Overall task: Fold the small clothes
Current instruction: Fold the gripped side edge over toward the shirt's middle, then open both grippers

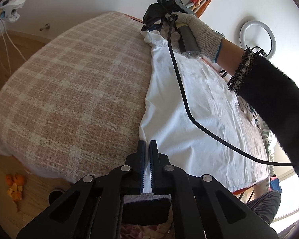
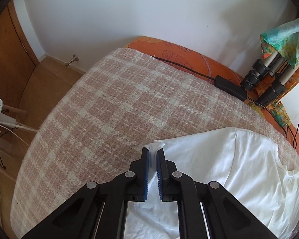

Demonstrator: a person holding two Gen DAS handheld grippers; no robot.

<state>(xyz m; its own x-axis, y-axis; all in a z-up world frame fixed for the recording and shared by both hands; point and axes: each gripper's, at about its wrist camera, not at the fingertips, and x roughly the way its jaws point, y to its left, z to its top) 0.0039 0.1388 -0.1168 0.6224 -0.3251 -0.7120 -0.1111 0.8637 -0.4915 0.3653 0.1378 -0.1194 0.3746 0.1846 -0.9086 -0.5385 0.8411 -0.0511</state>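
Observation:
A small white garment (image 1: 191,107) lies spread on a pink and cream checked blanket (image 1: 73,83) over a bed. My left gripper (image 1: 147,142) is shut on the garment's near left corner, with white cloth pinched between its blue pads. In the left wrist view a gloved hand (image 1: 197,33) holds my right gripper (image 1: 149,26) at the garment's far left corner. The right wrist view shows my right gripper (image 2: 153,149) shut on that corner, a tuft of the white garment (image 2: 219,169) bunched between its tips. The blanket (image 2: 109,103) stretches ahead of it.
An orange mattress edge (image 2: 189,55) with a black power brick (image 2: 230,86) and cable runs along the wall. Tripod legs (image 2: 267,73) under a patterned cloth stand at the right. A ring light (image 1: 257,35) is behind the arm. Orange peel (image 1: 16,185) lies on the wooden floor.

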